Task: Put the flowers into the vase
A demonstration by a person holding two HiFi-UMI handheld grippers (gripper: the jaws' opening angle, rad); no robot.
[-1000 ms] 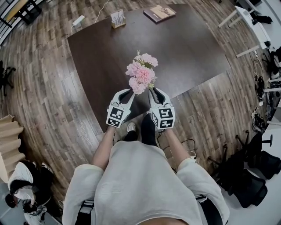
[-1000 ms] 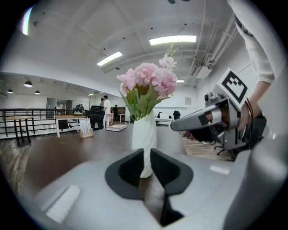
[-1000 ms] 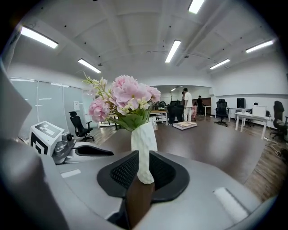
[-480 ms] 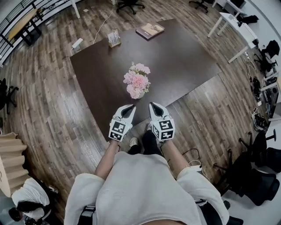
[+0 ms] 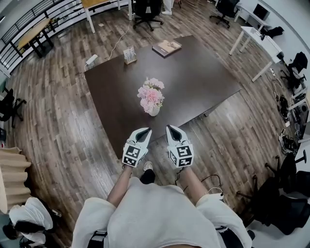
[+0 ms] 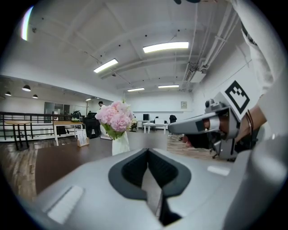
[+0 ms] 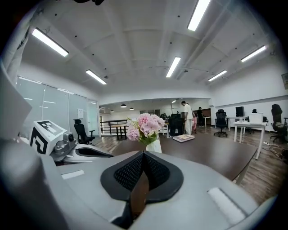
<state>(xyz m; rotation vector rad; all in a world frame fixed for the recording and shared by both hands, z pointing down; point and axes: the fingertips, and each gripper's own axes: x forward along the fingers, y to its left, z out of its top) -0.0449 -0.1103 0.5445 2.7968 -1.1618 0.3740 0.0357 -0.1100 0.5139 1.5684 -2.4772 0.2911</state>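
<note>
A bunch of pink flowers (image 5: 151,94) stands upright in a small white vase (image 5: 154,111) near the front of the dark brown table (image 5: 203,72). Both grippers hang side by side short of the table's near edge, apart from the vase. My left gripper (image 5: 144,131) is shut and holds nothing; my right gripper (image 5: 172,130) is shut and empty too. From the left gripper view the flowers (image 6: 116,117) and vase (image 6: 120,144) lie ahead beyond the shut left gripper (image 6: 148,152), with the right gripper (image 6: 202,128) alongside. The right gripper view shows the flowers (image 7: 145,126) over the shut right gripper (image 7: 143,155).
A book (image 5: 167,47) and a small card stand (image 5: 129,54) lie at the table's far side. A power strip (image 5: 91,59) rests on the wood floor to the left. Office chairs (image 5: 145,8) and white desks (image 5: 252,38) stand around the room.
Both grippers have drawn back from the flowers toward the person and now sit short of the table's edge. The flowers stay in the vase on the table.
</note>
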